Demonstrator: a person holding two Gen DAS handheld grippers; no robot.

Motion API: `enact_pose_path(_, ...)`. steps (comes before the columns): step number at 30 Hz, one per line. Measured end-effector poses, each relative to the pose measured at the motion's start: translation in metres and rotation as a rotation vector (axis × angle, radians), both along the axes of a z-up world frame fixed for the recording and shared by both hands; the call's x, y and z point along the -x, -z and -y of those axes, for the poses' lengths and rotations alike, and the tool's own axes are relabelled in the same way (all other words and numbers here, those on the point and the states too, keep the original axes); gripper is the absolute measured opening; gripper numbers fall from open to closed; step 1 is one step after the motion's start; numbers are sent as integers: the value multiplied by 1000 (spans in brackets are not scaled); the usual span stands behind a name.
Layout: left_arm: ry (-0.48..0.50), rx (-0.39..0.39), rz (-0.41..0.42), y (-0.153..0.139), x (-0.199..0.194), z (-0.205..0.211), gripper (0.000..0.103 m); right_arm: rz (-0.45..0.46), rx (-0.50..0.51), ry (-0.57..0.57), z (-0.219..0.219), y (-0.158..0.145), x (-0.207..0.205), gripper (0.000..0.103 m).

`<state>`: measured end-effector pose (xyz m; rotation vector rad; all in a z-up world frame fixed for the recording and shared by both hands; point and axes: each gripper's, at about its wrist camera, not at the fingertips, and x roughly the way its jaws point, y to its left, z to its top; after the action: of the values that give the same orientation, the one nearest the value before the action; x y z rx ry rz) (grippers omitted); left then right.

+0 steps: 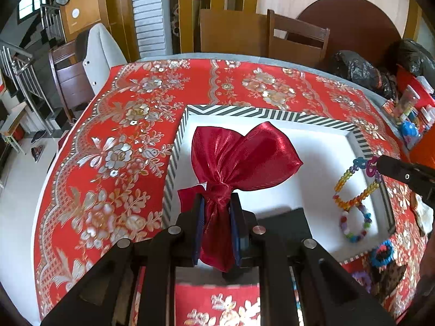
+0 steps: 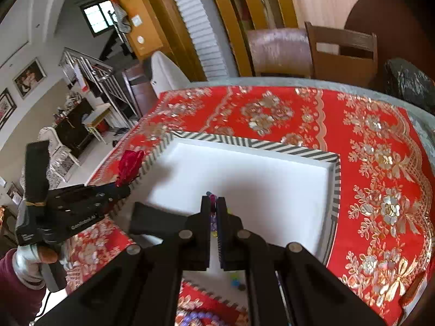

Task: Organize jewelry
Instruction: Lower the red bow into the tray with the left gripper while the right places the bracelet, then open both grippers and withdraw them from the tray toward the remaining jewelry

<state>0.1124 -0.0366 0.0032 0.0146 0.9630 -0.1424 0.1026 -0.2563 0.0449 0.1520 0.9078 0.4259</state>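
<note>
Over the tray [image 1: 272,116], left gripper [image 1: 217,203] pinches the pouch [image 1: 244,157].

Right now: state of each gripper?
Left gripper: shut on the red satin pouch.
Right gripper: shut on the beaded necklace, over the striped tray.

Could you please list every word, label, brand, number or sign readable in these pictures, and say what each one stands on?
None can be read with confidence.
Embossed lettering on the left hand-held gripper, seen from the right wrist view: too small and blurred to read.
White mark on the black camera body mounted behind it: shape only, not legible.
Colourful packets at the table's far right edge: any print is too small.
Red pouch, striped tray, bead necklace: no text.
</note>
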Motion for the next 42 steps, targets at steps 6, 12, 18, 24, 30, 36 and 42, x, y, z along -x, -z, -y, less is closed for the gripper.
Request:
enact_pose_path(6,-32,-11,-55,26,-20,6,29,-61,75,80,20,30,-21,4)
enact_pose_path(12,-45,-2,-73,41,-26,7,31,-105,144,141,42,50,-20,7)
enact_pose_path(18,-51,82,-57,36,-22,-1,45,-89,132,143,48,40,-1,38)
enact_pose_path(24,-39,65,-6,17,2,2,45,-41,100,130,47,13,31,45)
enact_pose_path(30,-40,32,41,-6,35,7,45,37,101,142,46,-16,73,55)
enact_pose_path(36,-43,18,70,-18,69,12,45,84,98,142,44,-32,109,59)
enact_pose_path(42,-35,-9,103,-24,99,18,45,106,96,141,46,-39,148,62)
